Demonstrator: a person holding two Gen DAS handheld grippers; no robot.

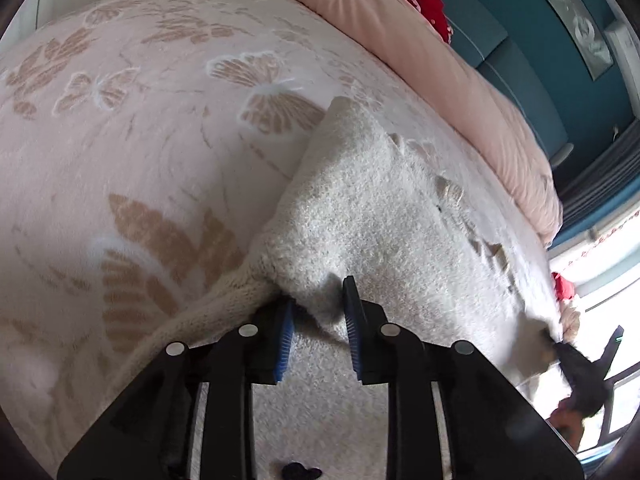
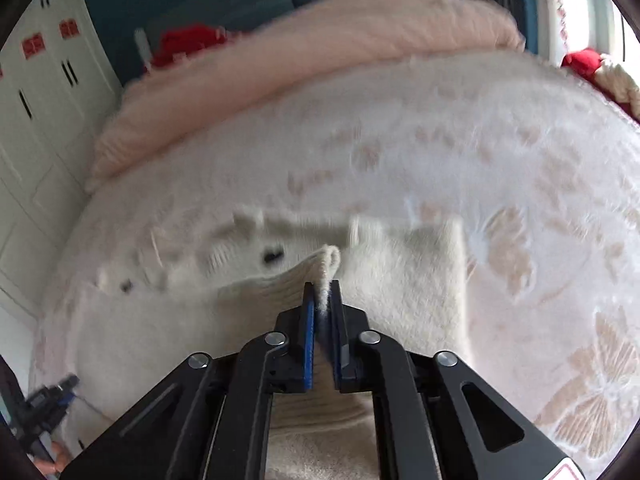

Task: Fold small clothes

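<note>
While both grippers work the cream sweater (image 1: 360, 208), it lies spread on the bed (image 1: 140, 140), over a butterfly-print blanket.

Right gripper (image 2: 323, 286): jaws nearly closed, pinching a ribbed edge of the sweater, likely hem or cuff. A small loop of knit pokes up just past the tips. Cloth is lifted into a ridge at the pinch, so the grip looks secure enough to carry that edge over. View is motion-blurred, so the far part of the garment is hard to read; two small dark spots there could be buttons, can't confirm.

Left gripper (image 1: 318, 300): jaws moderately apart, with a fold of fuzzy fabric sitting between the blue pads (image 1: 285, 340). Can't tell if the pads actually touch it; reads as not clamped. It sits beside the ribbed band at the near edge, probably to pin or take the opposite corner so the fold stays square.

One flap already lies doubled over, so I'd judge the fold partly done.

Risk: loose knit stretches and sags; a one-sided grip would skew the fold line.

Pink duvet (image 1: 460, 80) and red item (image 1: 424, 0) sit at the headboard end, well apart from the work.
</note>
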